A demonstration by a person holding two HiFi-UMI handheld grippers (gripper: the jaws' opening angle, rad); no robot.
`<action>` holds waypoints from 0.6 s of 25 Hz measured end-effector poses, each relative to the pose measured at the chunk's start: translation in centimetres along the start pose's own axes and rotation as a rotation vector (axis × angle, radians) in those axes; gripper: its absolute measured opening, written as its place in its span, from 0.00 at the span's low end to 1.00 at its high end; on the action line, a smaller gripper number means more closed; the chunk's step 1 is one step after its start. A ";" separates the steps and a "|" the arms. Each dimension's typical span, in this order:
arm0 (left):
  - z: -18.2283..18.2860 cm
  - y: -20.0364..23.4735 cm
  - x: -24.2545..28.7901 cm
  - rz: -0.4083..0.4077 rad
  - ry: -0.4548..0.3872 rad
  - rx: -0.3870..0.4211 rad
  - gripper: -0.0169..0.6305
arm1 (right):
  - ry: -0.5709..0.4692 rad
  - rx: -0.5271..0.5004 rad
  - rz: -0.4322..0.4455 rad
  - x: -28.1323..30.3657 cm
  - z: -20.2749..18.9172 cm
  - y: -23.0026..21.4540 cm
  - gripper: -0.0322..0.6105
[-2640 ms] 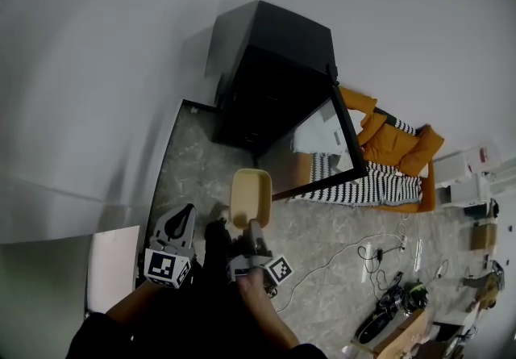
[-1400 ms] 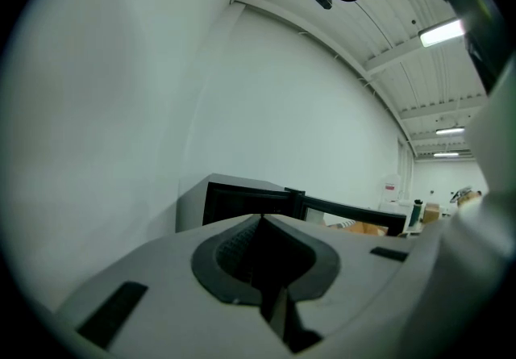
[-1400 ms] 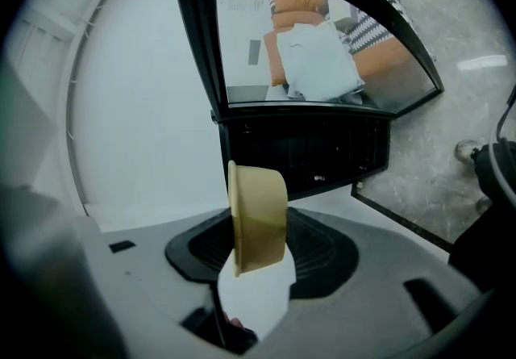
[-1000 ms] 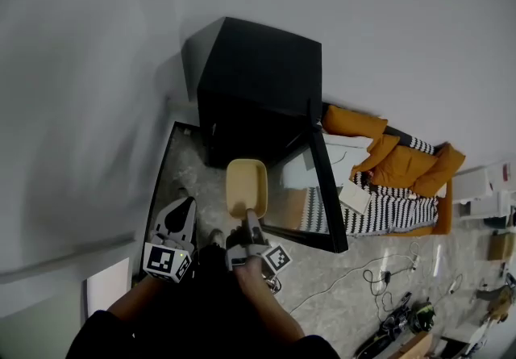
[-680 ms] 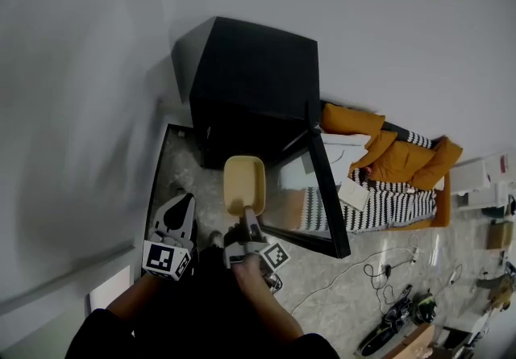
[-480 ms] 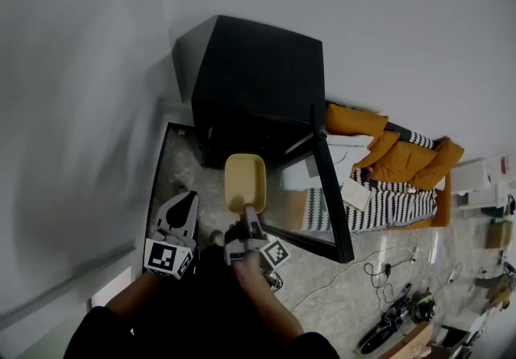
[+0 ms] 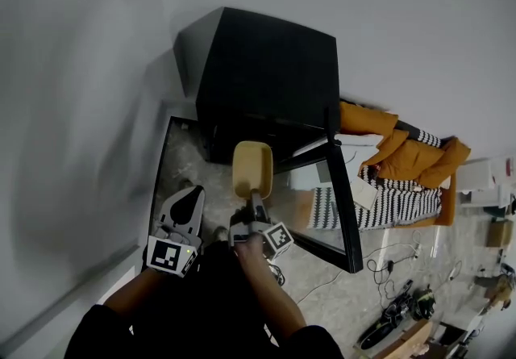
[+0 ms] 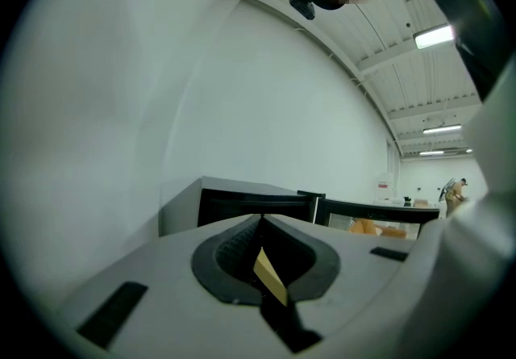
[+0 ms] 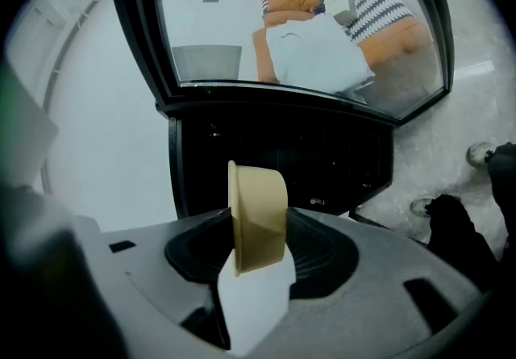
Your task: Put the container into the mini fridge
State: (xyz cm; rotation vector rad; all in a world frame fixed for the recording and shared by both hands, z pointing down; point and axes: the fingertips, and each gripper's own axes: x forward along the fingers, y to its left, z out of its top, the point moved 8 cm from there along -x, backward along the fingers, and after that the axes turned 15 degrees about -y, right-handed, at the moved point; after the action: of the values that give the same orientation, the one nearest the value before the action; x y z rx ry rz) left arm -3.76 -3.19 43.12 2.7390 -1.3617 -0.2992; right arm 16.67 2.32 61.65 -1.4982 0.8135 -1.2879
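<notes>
The black mini fridge (image 7: pixel 266 75) stands on the floor against a white wall, its glass door (image 7: pixel 339 188) swung open to the right. My right gripper (image 7: pixel 256 202) is shut on the rim of a tan oval container (image 7: pixel 251 168) and holds it just in front of the dark opening. In the right gripper view the container (image 9: pixel 258 216) stands on edge between the jaws, with the fridge interior (image 9: pixel 282 160) straight ahead and the door glass (image 9: pixel 290 18) above. My left gripper (image 7: pixel 184 216) hangs left of it, jaws together and holding nothing; its view shows the fridge (image 8: pixel 242 200) ahead.
An orange seat with a striped cushion (image 7: pixel 403 168) lies behind the open door. Cables and small gear (image 7: pixel 399 301) are scattered on the floor at the lower right. The person's shoes (image 9: pixel 484 154) show on the grey floor beside the fridge.
The right gripper has carried the container a little forward, closer to the fridge opening. The left gripper has kept its place beside it.
</notes>
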 end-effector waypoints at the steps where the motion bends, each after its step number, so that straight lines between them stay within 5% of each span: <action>1: 0.0 0.2 0.2 0.003 0.000 -0.002 0.04 | 0.000 -0.005 -0.005 0.6 -0.2 -0.2 0.32; 15: -2.3 0.4 0.6 -0.031 -0.020 -0.034 0.04 | -0.035 -0.017 -0.022 8.6 -1.4 -6.5 0.32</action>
State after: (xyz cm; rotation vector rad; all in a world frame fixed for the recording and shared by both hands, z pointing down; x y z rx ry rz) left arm -3.27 -3.96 45.33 2.7391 -1.3079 -0.3495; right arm 16.54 -3.92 70.62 -1.5426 0.7889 -1.2707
